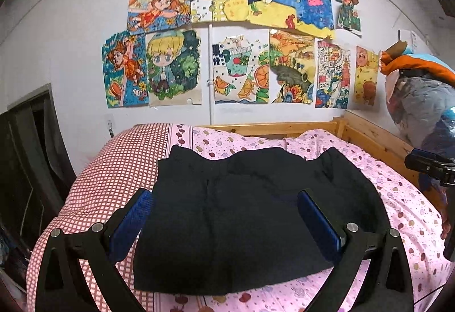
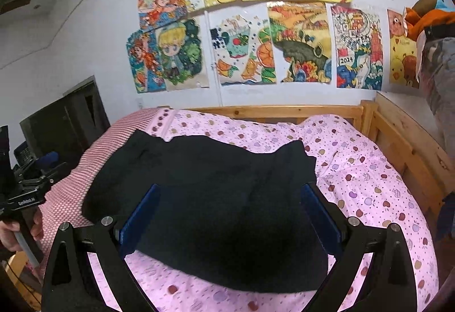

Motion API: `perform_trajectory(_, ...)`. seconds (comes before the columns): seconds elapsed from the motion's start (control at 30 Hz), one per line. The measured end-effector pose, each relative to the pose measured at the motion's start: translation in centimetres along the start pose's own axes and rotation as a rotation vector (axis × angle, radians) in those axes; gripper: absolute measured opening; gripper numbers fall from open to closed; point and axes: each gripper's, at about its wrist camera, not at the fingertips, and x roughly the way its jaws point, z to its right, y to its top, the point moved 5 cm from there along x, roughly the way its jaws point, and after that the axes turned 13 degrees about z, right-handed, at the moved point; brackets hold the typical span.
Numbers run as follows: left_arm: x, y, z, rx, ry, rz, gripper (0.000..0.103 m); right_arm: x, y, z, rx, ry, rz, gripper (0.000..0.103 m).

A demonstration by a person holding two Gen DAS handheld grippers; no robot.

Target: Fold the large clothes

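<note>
I hold a two-finger gripper in each hand, both pointing forward over a bed. Straight ahead of my left gripper (image 1: 224, 221), its blue-padded fingers (image 1: 129, 223) stand wide apart with nothing between them but air. My right gripper (image 2: 230, 215) is the same: fingers spread, gripping nothing.

The black garment (image 1: 256, 209) lies spread on the pink apple-print bedsheet (image 1: 398, 212), just beyond and below both sets of fingertips. It looks already folded into a rough rectangle, with two corners poking up at its far edge. Its near hem runs across in front of me, close beneath the fingers. To the left of my left gripper, the cloth overlaps a red-checked cover (image 1: 108, 178). Beyond the garment is a wooden bed rail (image 1: 273, 128), then a wall covered in children's drawings (image 1: 236, 36).

What could go wrong, as I judge it: the fabric is dark and soft, so layers are hard to tell apart; pinching only the top layer would pull the fold open. Grabbing the two sides at uneven points would skew the next fold. Closing too deep could also catch the bedsheet and drag it along. In the right view my left hand (image 2: 11, 232) and its tool sit nearby, so crossing paths risks a collision.
</note>
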Motion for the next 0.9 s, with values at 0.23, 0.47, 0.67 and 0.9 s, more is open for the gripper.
perform_trajectory(0.23,-5.1,0.0,1.0,0.015,0.012,0.041,0.103,-4.1,-0.5,-3.4,0.005,0.058,0.024,0.098)
perform_trajectory(0.47,-9.6,-0.9,1.6,0.011,-0.001,0.064,0.103,-7.7,-1.9,-6.3,-0.01,0.102,0.047,0.098)
perform_trajectory(0.67,-12.6,-2.5,1.2,-0.022,0.014,0.049,0.103,-9.8,-4.4,-7.9,0.026,0.076,0.028,0.099)
perform_trajectory(0.9,-13.4,-3.6,0.7,-0.027,0.032,0.051,0.103,-10.6,-6.8,-9.6,-0.035,0.06,0.016,0.101)
